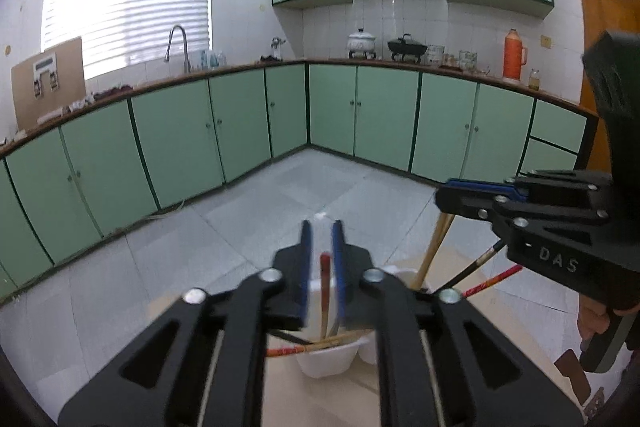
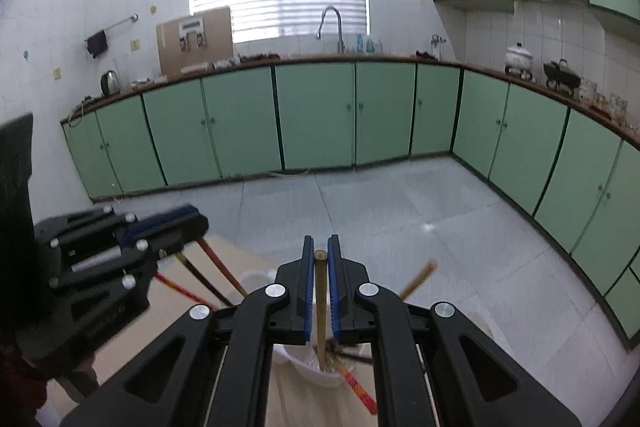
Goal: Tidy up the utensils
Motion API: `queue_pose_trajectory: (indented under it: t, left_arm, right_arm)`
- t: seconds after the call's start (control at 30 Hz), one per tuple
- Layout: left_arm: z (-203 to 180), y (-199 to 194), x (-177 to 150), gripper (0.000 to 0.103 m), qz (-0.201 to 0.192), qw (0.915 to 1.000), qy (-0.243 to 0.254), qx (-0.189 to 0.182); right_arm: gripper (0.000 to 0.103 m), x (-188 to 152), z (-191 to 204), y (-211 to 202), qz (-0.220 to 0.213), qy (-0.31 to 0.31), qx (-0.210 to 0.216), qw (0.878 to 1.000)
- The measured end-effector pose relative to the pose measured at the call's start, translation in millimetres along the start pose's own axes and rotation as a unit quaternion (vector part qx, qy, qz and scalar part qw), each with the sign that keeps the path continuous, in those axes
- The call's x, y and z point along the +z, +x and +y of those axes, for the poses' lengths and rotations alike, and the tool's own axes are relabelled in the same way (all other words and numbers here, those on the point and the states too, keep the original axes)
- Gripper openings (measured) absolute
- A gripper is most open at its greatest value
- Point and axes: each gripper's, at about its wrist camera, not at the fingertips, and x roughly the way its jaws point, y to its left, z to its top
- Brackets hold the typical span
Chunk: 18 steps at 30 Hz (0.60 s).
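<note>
A white utensil holder (image 1: 326,361) (image 2: 316,373) stands on a pale wooden table (image 1: 504,311) with several chopsticks leaning in it. My left gripper (image 1: 322,227) (image 2: 196,223) is open just above it. A dark red-tipped chopstick (image 1: 325,287) stands upright between its blue pads, with a gap on each side. My right gripper (image 2: 320,241) (image 1: 442,195) is shut on an upright brown chopstick (image 2: 320,291) (image 1: 434,251), whose lower end reaches into the holder. Black and red chopsticks (image 1: 494,279) (image 2: 180,285) stick out sideways.
Beyond the table edge lies grey tiled floor (image 1: 280,211). Green cabinets (image 2: 312,115) run along the walls under a counter with a sink tap (image 2: 332,27), pots and an orange flask (image 1: 514,55). A hand (image 1: 596,319) grips the right tool's handle.
</note>
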Motion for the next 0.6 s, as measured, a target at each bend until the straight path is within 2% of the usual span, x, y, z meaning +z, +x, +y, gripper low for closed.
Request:
queue_pose_trajectory:
  t: [0.07,0.13,0.33,0.4,0.47,0.57,0.6]
  left_arm:
    - [4,-2,-5,0.042,-0.001,1.0000,-0.005,0.004]
    - [7,-7,-9,0.044,-0.004,1.0000,-0.006,0.005]
    - [10,-39,-15,0.069,-0.032,0.9992,-0.015,0.017]
    - [10,-55,-18,0.077,-0.047,0.9984,-0.022,0.023]
    - [8,-71,-23,0.080,-0.056,0.9977,-0.030,0.024]
    - [6,-94,-34,0.089,-0.065,0.9965,-0.044,0.030]
    - [5,-101,-38,0.089,-0.069,0.9959,-0.049,0.032]
  right_arm:
    - [0.009,-6,-4,-7,-0.008,0.007,-0.005,1.000]
    - [0.012,-10,-5,-16,-0.017,0.011,-0.007,1.000]
    - [0.029,-21,-10,-59,-0.056,0.021,-0.033,0.998]
    - [0.039,-28,-10,-77,-0.068,0.028,-0.039,0.996]
    - [0.044,-36,-7,-90,-0.075,0.030,-0.050,0.995]
    - [0.061,-52,-1,-110,-0.087,0.036,-0.065,0.993]
    - [0.069,-59,1,-117,-0.091,0.042,-0.069,0.993]
